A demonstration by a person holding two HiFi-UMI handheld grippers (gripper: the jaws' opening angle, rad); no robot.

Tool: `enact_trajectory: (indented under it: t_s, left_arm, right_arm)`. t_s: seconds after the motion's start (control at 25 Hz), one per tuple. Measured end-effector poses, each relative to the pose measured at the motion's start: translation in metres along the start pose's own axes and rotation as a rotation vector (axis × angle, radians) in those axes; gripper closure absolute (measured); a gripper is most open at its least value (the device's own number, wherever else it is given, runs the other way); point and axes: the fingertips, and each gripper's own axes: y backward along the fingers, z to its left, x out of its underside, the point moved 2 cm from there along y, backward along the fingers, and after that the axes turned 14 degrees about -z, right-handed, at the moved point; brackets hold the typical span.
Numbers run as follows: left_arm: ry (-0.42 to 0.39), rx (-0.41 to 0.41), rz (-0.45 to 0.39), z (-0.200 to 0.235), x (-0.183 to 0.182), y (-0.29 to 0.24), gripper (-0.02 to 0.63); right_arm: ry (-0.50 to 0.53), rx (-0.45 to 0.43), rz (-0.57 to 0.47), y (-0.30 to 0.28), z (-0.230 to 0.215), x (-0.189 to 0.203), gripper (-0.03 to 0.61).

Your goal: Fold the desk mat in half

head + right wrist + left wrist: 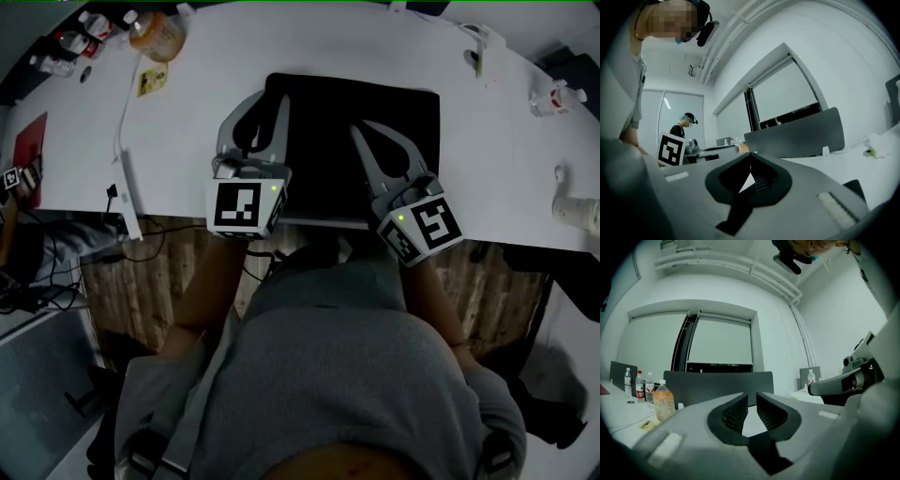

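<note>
The black desk mat lies flat on the white table, close to its near edge. My left gripper hangs above the mat's left edge and points level. Its jaws stand a little apart with nothing between them, as the left gripper view shows. My right gripper is over the mat's middle, also level. In the right gripper view its fingertips meet and hold nothing. Neither gripper touches the mat.
Bottles, one with an orange drink, stand at the table's far left by a yellow card and a white cable. A small bottle and a white cup sit at the right. A dark partition runs behind the table. Another person stands far off.
</note>
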Motion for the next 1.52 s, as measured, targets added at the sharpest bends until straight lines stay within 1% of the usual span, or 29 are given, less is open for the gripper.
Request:
enact_trajectory:
  t_s: [0.04,0.2,0.44,0.6,0.68,0.76,0.88,1.08,1.32,1.52]
  left_arm:
    - [0.011,0.001,-0.005,-0.004,-0.004,0.000,0.558]
    - [0.034,-0.007,0.006,-0.016,-0.014,0.002,0.604]
    - [0.033,-0.022,-0.027,-0.031,-0.036,0.000,0.615]
    - [0.044,-0.019,-0.005,-0.044,-0.044,-0.002,0.615]
    - [0.049,0.004,0.014,-0.054,-0.046,-0.002,0.615]
    - [0.039,0.030,0.004,-0.064,-0.052,-0.005,0.615]
    - [0.030,0.042,-0.007,-0.076,-0.062,-0.010,0.615]
    - [0.047,0.031,-0.012,-0.090,-0.072,-0.014,0.615]
    - [0.025,0.031,-0.045,-0.105,-0.081,-0.020,0.615]
    - [0.028,0.019,-0.040,-0.114,-0.083,-0.024,0.615]
  right_arm:
    - [0.006,0.003,-0.019,0.001,0.000,-0.007,0.577]
    - [0.021,0.008,-0.079,0.004,0.000,-0.032,0.577]
    - [0.033,-0.004,-0.128,0.012,-0.002,-0.057,0.577]
    - [0.039,-0.019,-0.138,0.015,-0.003,-0.067,0.577]
    - [0.040,-0.026,-0.143,0.018,-0.004,-0.071,0.577]
    - [0.038,-0.030,-0.146,0.020,-0.006,-0.077,0.577]
    - [0.037,-0.039,-0.151,0.022,-0.010,-0.085,0.577]
    - [0.050,-0.063,-0.162,0.028,-0.015,-0.098,0.577]
    - [0.052,-0.081,-0.171,0.037,-0.024,-0.108,0.577]
    - [0.050,-0.092,-0.178,0.043,-0.030,-0.117,0.577]
